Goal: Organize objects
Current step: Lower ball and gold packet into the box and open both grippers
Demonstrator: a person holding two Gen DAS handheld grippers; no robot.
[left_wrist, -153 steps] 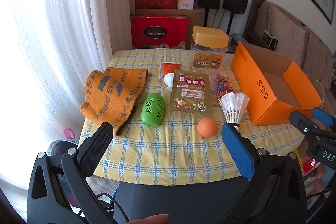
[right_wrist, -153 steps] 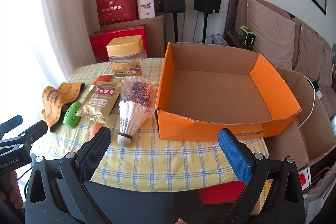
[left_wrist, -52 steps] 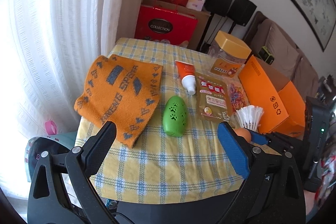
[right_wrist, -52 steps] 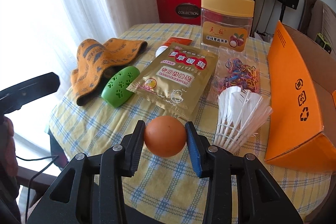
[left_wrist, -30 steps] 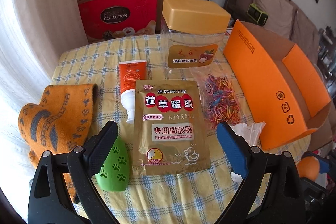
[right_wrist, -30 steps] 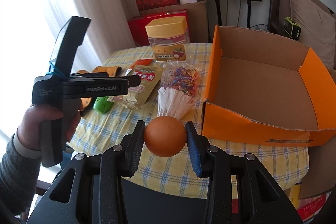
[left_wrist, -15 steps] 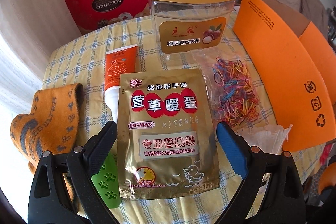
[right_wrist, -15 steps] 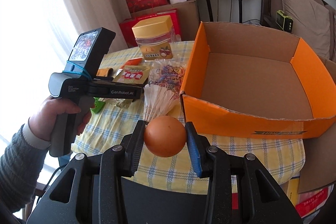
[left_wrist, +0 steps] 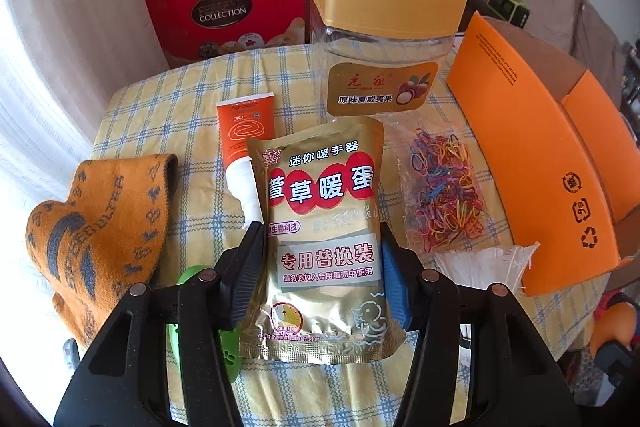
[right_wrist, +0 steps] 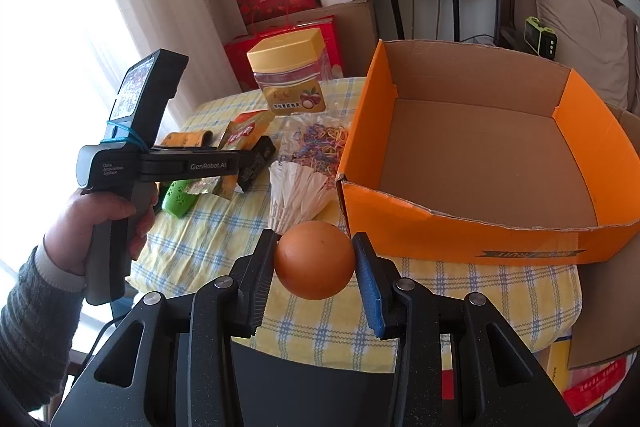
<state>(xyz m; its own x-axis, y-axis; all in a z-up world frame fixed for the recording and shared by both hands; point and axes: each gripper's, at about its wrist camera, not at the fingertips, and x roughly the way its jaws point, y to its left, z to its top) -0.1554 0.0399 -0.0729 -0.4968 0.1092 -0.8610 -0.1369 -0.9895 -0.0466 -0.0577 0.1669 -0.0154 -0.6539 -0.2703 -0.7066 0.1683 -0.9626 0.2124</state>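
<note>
A red gift box (left_wrist: 224, 23) reads "COLLECTION". The left hand-held gripper (left_wrist: 320, 267), jaws just closing, pinches a gold hand-warmer sachet (left_wrist: 324, 239) on the checked counter (left_wrist: 160, 107). The right hand-held gripper (right_wrist: 316, 267) clamps an orange ball (right_wrist: 315, 259) beside the orange cardboard box (right_wrist: 480, 235).

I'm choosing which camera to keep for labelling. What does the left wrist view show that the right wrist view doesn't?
Left wrist only: the left tool closing on the gold pouch, its print readable, and the sunscreen tube.

Right wrist only: the right tool gripping the orange ball, the orange box interior, and the hand holding the other tool.

Both: the jar, rubber bands and shuttlecock.
</note>
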